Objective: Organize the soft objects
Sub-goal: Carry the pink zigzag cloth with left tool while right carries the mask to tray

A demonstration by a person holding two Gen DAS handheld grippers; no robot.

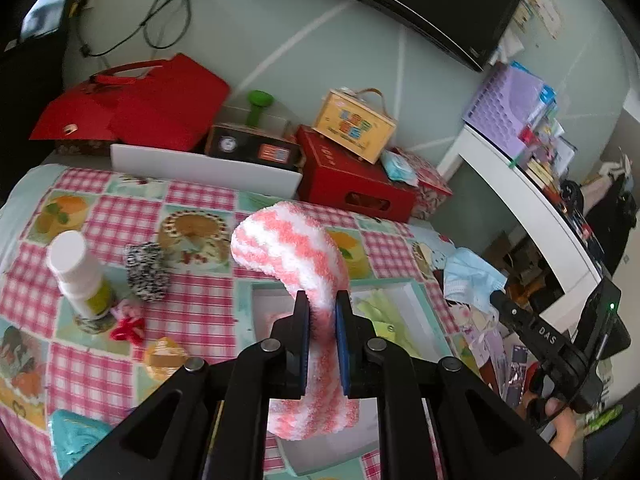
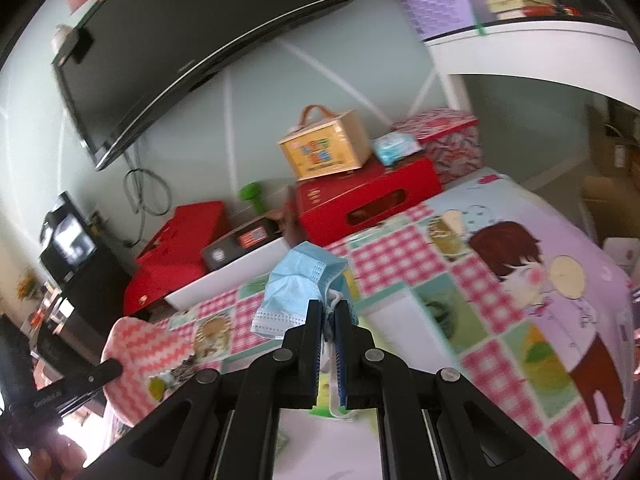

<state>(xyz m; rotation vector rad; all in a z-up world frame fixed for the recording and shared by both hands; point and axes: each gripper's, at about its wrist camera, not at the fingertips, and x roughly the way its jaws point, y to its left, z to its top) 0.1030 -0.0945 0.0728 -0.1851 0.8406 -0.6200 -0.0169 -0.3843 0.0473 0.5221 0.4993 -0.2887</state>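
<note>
- The left gripper (image 1: 322, 312) was pressed together on a fuzzy pink-and-white sock (image 1: 292, 256), pinched at mid-length; the toe end curled up above the fingertips and the cuff end drooped below them.
- The right gripper (image 2: 329, 316) was clamped on a blue face mask (image 2: 298, 292), apparently by an ear loop and a bunched edge, with most of the mask flopping forward over the fingertips.
- Directly under the sock sat an open white box (image 1: 404, 294) with a teal rim, already holding something pink and something pale green; both items hung above it or just beside it, not yet inside.
- Likely trouble: the mask seemed held by very little, so a quick swing could let it slip out and land on the checked tablecloth (image 1: 200, 320) short of the box.
- The sock's loose ends might drape over the rim on release, leaving it half out.
- With both grippers crowded over one box, they could knock each other or shove the box.
- Further left on the cloth stood a white bottle (image 1: 78, 272), upright and top-heavy in look, next to a black-and-white fuzzy bundle (image 1: 146, 272) and a red bow (image 1: 128, 328); a wide leftward sweep could tip the bottle.
- At the back, red boxes (image 1: 352, 176) and a yellow case (image 1: 354, 124) lined the wall, well apart from the work.
</note>
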